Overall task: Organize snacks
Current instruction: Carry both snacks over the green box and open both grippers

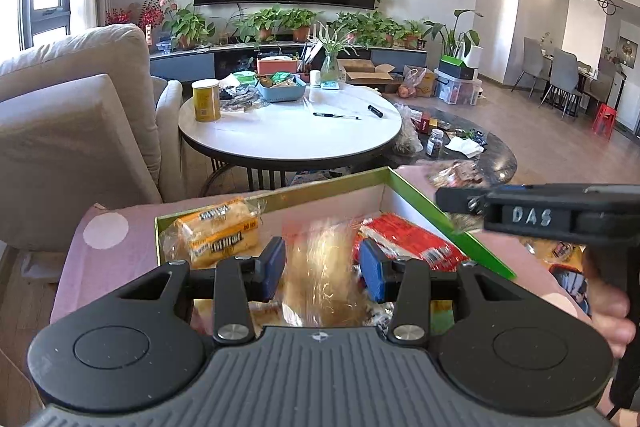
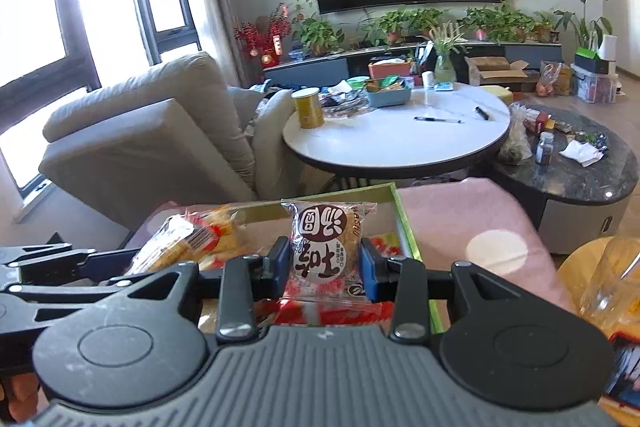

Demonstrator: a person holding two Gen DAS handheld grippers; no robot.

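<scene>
A green-rimmed open box point(image 1: 384, 175) sits on a pink cloth and holds an orange cracker pack point(image 1: 218, 233) and a red snack pack point(image 1: 412, 241). My left gripper point(image 1: 322, 269) is over the box with its jaws apart around a clear-wrapped golden snack point(image 1: 320, 267); whether the pads press it is unclear. My right gripper point(image 2: 325, 267) is shut on a clear-wrapped round cake with brown lettering point(image 2: 326, 247), held above the box point(image 2: 404, 219). The right gripper's body also shows in the left wrist view point(image 1: 540, 215) at the right. A cracker pack point(image 2: 192, 243) lies left of it.
More snack packs lie on the pink cloth point(image 1: 80, 259) right of the box point(image 1: 568, 267). A white round table point(image 1: 290, 131) with a yellow can point(image 1: 206, 101) and a blue basket stands beyond. A beige armchair point(image 1: 76, 115) is at left, a dark low table point(image 2: 572, 171) at right.
</scene>
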